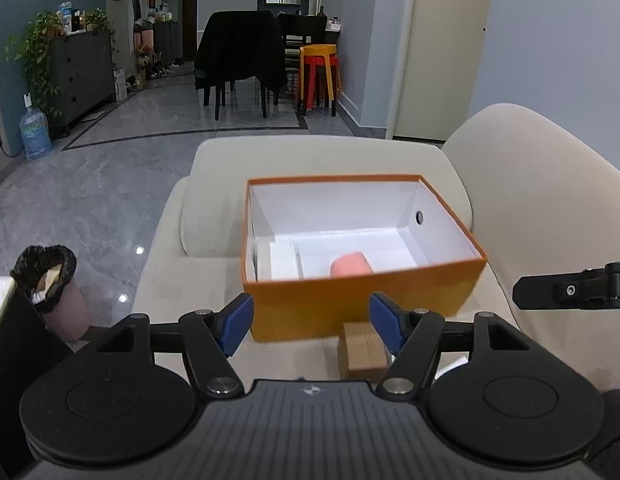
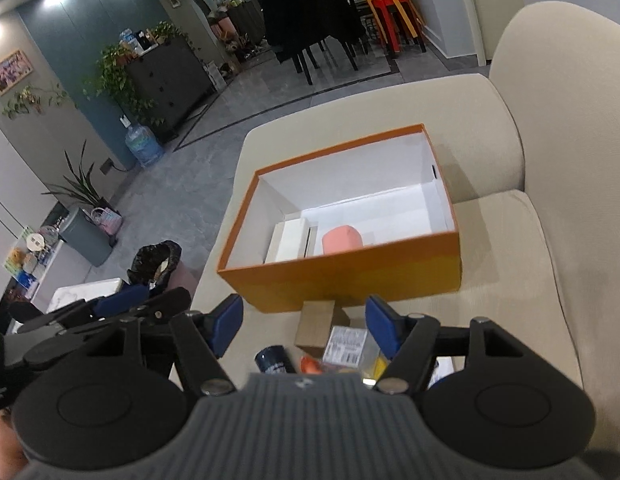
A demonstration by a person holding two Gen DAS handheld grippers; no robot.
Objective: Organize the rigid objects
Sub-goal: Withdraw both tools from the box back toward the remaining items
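Tongs both released, empty: left tongs (image 1: 311, 322), right tongs (image 2: 304, 322); orange box (image 1: 362, 304) holds pink cylinder (image 1: 350, 265).

Open cardboard box (image 1: 362, 300): we see orange outside, plain white inside.
Rounded block in the box (image 2: 342, 240): salmon pink.
Flat carton beside it (image 2: 288, 242): white.
Fabric sofa (image 2: 510, 240): plain beige.
Small cardboard block (image 1: 364, 350): tan.
Small round can (image 2: 275, 358): dark navy.
Left tongs (image 1: 310, 320): black with blue pads (image 1: 234, 320).
Right tongs (image 2: 304, 322): same colours.
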